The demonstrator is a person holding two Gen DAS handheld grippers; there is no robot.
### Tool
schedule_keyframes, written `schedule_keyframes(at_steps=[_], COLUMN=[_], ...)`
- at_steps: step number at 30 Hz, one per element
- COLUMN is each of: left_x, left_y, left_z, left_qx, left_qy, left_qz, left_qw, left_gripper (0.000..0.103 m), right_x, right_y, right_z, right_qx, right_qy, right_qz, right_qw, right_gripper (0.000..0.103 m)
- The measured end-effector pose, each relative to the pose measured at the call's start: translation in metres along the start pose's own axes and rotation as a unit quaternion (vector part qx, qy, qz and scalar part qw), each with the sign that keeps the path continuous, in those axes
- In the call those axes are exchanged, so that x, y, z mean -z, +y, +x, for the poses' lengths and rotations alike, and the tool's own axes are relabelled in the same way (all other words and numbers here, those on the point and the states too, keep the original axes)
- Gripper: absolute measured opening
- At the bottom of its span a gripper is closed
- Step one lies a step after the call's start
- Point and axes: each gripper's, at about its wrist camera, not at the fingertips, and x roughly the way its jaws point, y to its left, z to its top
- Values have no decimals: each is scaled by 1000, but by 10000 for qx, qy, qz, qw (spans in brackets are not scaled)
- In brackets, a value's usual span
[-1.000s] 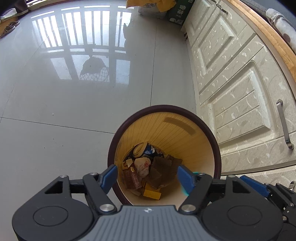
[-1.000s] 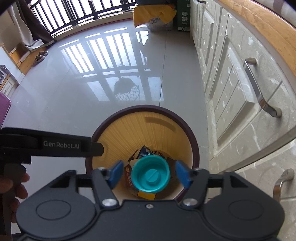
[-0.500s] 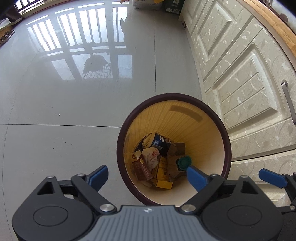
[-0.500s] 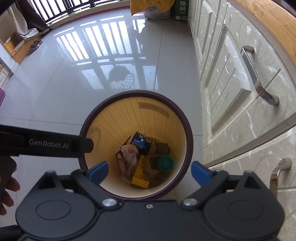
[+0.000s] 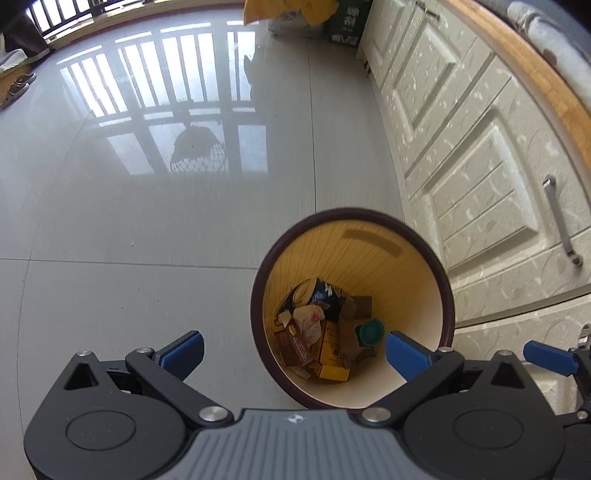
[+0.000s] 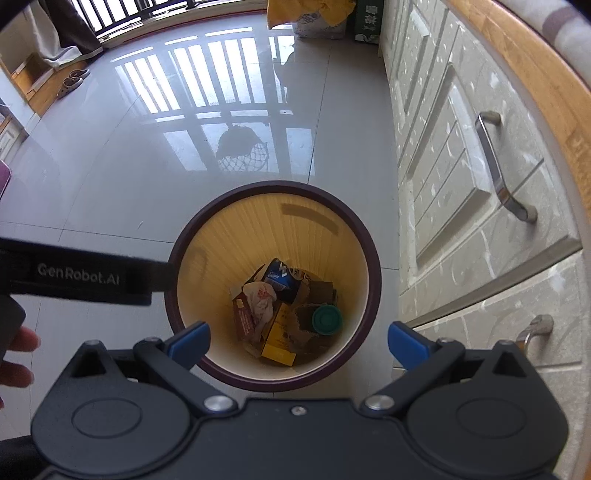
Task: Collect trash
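A round bin with a dark brown rim (image 5: 351, 214) (image 6: 273, 186) and a yellow inner wall stands on the floor beside the cabinets. At its bottom lie a teal lid (image 5: 369, 332) (image 6: 327, 319), a blue cup (image 6: 284, 278), a crumpled white wrapper (image 6: 260, 297) and small yellow and brown boxes. My left gripper (image 5: 294, 352) hovers over the bin's near left edge, its jaws opening with nothing between them. My right gripper (image 6: 299, 341) hangs above the bin's near edge, jaws also opening and empty. The left gripper's body (image 6: 81, 275) crosses the right wrist view.
Cream cabinet doors (image 5: 480, 192) with metal handles (image 6: 498, 173) run along the right under a wooden counter edge (image 6: 535, 74). Glossy grey tiles (image 5: 147, 221) spread to the left. A yellow bag (image 6: 306, 11) and a green box (image 5: 347, 18) sit far off. A hand (image 6: 18, 354) shows at left.
The teal lid left my right gripper's jaws and dropped into the bin. Both grippers' jaws spread wide. The left gripper rose and the bin slid right in its view.
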Motion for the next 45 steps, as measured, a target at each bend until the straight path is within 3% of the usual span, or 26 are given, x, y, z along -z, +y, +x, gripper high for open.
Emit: schedule_keyframes(at_steps=[8,17,24,31,45], left_x=[-3,15,30,56,127], left_y=[-8,3,-5,-25,-47], left_z=[-58,-114,-163,-219,-308], left_qx=[-178,-257,-387,-515,-431], left_qy=[-691,-1103,-1400,-1777,-2199], left_qz=[169,137,401,754,815], left_qw=[9973,9935,9886,9798,9712], left_gripper=[103,103,103,103,103], right_x=[-1,2,8,28,84], right_y=[6,8,8,2,-11], right_z=[-34,-85,-133,-189,-294], right_qx=[151,327,316,521,644], right_qy=[-234,-600,-854,-1215,-1805], right_qz=[-56,-16,87,138,312], right_qw=[9996,9977,9958,9911,9810], right_gripper=[103,103,103,103,103])
